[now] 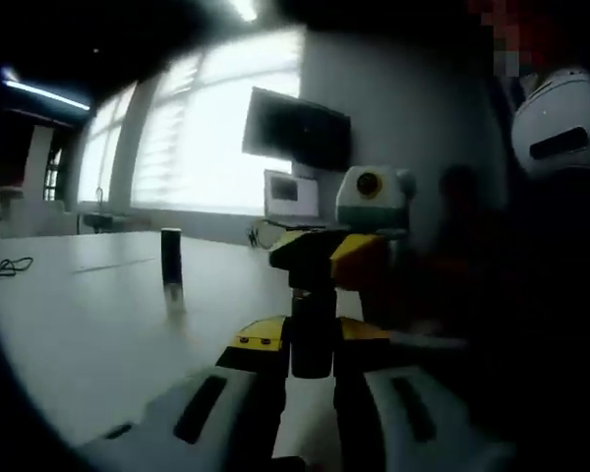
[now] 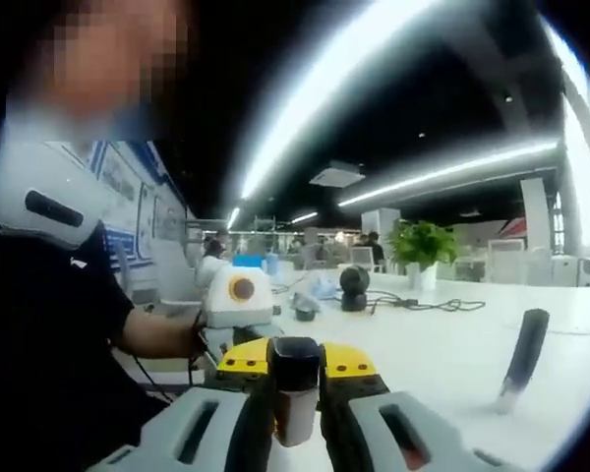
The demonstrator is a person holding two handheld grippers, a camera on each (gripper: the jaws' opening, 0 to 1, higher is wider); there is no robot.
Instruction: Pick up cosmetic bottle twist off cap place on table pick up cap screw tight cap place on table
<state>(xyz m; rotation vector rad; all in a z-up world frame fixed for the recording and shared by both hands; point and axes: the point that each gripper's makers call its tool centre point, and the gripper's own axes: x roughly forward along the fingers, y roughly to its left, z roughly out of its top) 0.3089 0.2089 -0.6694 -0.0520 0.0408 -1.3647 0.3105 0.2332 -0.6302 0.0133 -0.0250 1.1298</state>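
The left gripper (image 1: 313, 383) is clamped on the dark lower end of the bottle (image 1: 313, 329), which stands up between its jaws. The right gripper (image 1: 339, 258) meets the bottle from ahead, closing on its upper end. In the right gripper view, the right gripper (image 2: 295, 413) is clamped on the bottle (image 2: 295, 391), whose dark top and pale body sit between the jaws, with the left gripper (image 2: 238, 295) just beyond it; which end carries the cap is hard to tell in these blurred frames. A second slim dark tube (image 1: 171, 267) stands on the white table (image 1: 88, 324), left of and beyond the left gripper; it shows leaning to the right of the right gripper (image 2: 523, 359). Farther across the table lie a cable (image 2: 423, 303) and a potted plant (image 2: 422, 251). A monitor (image 1: 297, 130) hangs beyond.
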